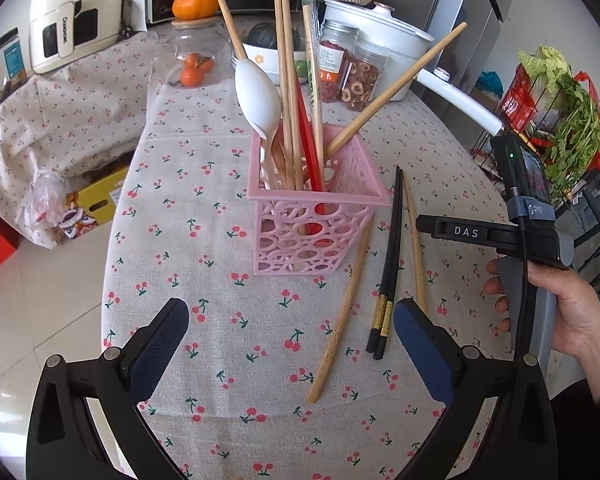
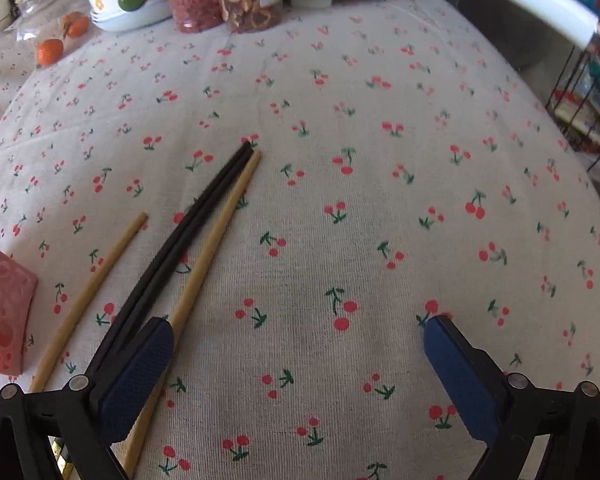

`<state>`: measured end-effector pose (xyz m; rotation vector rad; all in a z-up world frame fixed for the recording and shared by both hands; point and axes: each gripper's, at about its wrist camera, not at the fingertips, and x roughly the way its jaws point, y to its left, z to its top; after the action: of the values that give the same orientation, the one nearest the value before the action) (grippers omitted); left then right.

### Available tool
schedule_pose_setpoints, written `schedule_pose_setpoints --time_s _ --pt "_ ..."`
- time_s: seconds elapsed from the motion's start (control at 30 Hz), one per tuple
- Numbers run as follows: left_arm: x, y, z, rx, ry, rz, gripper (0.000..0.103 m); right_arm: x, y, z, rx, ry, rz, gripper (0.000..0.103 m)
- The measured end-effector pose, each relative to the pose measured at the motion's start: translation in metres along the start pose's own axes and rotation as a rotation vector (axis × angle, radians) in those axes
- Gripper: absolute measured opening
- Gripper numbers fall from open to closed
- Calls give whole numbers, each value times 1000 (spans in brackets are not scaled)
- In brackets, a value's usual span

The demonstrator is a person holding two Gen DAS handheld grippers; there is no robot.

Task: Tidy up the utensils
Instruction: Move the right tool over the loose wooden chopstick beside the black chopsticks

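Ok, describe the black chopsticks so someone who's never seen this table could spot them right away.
Find the pink openwork plastic basket standing on the cherry-print tablecloth, full of upright utensils. Just to its right, loose chopsticks lie flat on the cloth. The pair of black chopsticks lies side by side between two bamboo chopsticks; it is the only dark pair, with gold bands near its thick ends.
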<state>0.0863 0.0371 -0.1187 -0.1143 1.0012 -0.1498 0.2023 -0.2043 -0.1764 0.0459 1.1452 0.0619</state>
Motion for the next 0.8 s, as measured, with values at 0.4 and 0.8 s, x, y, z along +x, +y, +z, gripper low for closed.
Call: schedule_pose_setpoints --time_s 0.4,0.8 --pt "-2 -9 -2 41 -1 -14 103 1 0 4 -13 30 -5 103" --pt "-7 -11 0 41 0 -43 103 -8 -11 14 60 61 81 64"
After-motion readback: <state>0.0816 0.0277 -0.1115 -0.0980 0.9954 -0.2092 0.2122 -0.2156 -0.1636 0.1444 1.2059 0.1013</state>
